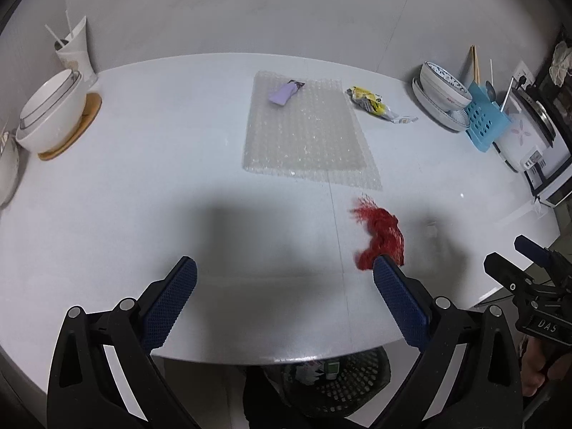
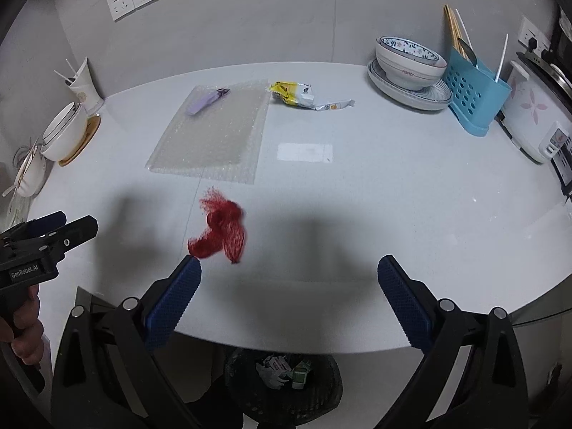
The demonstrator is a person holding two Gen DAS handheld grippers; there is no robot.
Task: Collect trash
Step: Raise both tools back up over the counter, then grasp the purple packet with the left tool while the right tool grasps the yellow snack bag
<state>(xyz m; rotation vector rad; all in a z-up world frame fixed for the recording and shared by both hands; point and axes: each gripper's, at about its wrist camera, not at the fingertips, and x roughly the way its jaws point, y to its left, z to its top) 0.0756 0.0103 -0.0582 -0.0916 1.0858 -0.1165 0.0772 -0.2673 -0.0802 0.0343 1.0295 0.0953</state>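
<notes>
While both grippers hovered spread and empty over the desk [image 2: 357, 193], the red net scrap [image 2: 221, 232] lay just beyond the right gripper [image 2: 289, 273], off its left finger, nearer it than the left gripper [image 1: 284, 268], above the bin [image 2: 286, 386].

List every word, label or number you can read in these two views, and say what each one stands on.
"GenRobot.AI": body of the left tongs.
"DAS": body of the right tongs.
"PERFECT": side of the patterned bowl.
Print on the yellow wrapper and the rice cooker panel: too blurred to read.
</notes>
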